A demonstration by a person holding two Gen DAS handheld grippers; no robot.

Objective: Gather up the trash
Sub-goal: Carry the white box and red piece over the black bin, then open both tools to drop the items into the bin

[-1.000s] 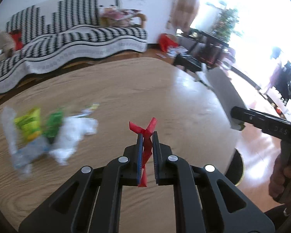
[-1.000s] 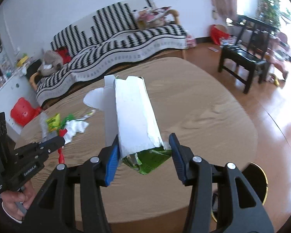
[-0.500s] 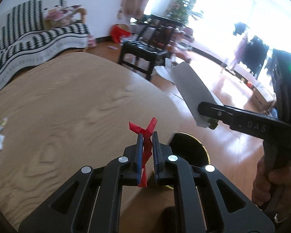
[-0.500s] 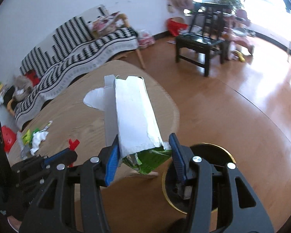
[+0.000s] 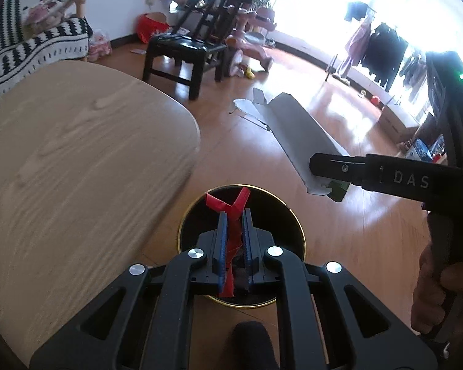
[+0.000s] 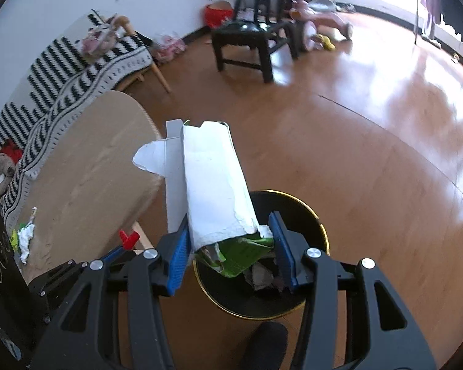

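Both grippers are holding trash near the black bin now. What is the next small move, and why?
Probably open the left gripper and drop the red wrapper: it already hangs over the black bin. The right gripper, shut on the white carton, also sits over the bin and could release next.

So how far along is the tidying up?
Some scraps already lie in the gold-rimmed black bin. In hand: a red wrapper in the left tongs and a torn white carton in the right tongs, both over the bin. Crumpled litter remains on the wooden table.
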